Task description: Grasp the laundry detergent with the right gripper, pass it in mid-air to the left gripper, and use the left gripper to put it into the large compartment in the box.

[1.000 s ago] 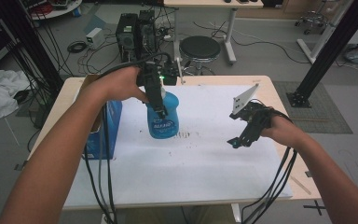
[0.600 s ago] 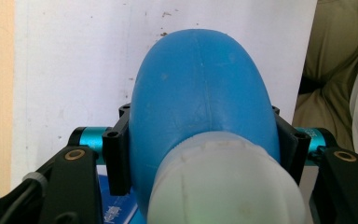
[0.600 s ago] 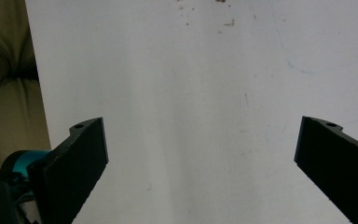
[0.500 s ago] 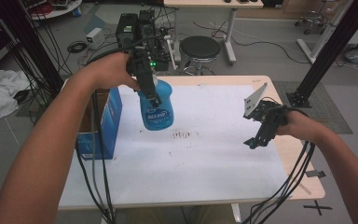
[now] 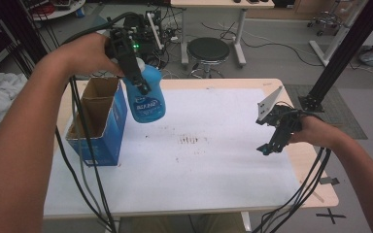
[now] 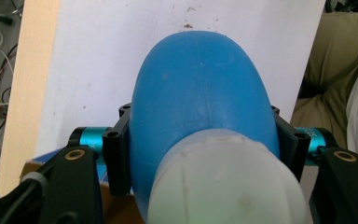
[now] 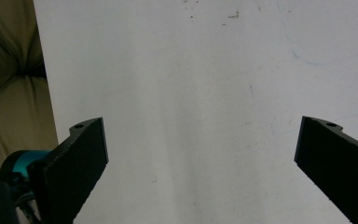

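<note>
Left gripper point(image 5: 137, 77) is clamped on the blue bottle point(image 5: 148, 97), held in the air at the worktop's point(image 5: 213, 189) 10 o'clock, right beside the open cardboard box point(image 5: 97, 121). Right gripper point(image 5: 277, 138) hangs at 3 o'clock, jaws wide apart, holding nothing.

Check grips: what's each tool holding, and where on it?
Left tool clamps the blue plastic bottle with white cap by its upper body, just below the cap. Right tool is open, holding nothing.

The table's left edge is being blocked by an open blue box point(image 5: 98, 127), with a blue bottle point(image 5: 147, 97) being held above its right wall. The white sheet point(image 5: 194, 174) is being left unobstructed from centre to right.
</note>
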Demonstrator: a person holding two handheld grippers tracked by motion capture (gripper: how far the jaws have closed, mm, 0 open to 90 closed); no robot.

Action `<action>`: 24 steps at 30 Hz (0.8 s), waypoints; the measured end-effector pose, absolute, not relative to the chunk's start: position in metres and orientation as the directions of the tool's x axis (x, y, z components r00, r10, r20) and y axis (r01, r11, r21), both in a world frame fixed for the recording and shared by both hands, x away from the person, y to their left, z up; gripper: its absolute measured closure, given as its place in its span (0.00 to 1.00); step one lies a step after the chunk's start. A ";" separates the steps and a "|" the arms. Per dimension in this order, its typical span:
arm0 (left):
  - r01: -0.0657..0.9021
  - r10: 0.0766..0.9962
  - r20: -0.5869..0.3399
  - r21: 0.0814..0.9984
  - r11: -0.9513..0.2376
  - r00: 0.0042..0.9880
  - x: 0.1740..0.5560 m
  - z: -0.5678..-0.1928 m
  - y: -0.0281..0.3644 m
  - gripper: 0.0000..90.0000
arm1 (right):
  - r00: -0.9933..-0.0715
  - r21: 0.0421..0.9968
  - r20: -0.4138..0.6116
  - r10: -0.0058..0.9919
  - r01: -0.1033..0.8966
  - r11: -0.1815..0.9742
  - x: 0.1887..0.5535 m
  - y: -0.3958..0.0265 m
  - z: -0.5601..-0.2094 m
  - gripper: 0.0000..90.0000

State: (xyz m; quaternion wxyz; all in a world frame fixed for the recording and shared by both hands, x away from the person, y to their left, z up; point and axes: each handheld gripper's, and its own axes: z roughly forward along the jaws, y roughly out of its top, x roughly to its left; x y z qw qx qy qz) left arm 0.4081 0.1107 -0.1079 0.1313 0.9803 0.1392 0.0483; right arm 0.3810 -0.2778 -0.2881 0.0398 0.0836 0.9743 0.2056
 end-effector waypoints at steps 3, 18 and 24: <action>0.279 0.307 0.057 0.288 -0.916 0.950 0.407 -0.101 0.121 0.42 | -0.984 0.410 -0.038 0.173 0.143 0.901 0.381 -0.278 -0.288 0.02; 0.347 0.390 0.080 0.316 -0.883 0.918 0.397 -0.068 0.175 0.42 | -0.986 0.419 -0.017 0.167 0.145 0.896 0.383 -0.281 -0.289 0.02; 0.371 0.422 0.086 0.341 -0.864 0.902 0.393 -0.062 0.198 0.42 | -0.984 0.420 -0.014 0.175 0.153 0.895 0.384 -0.280 -0.289 0.02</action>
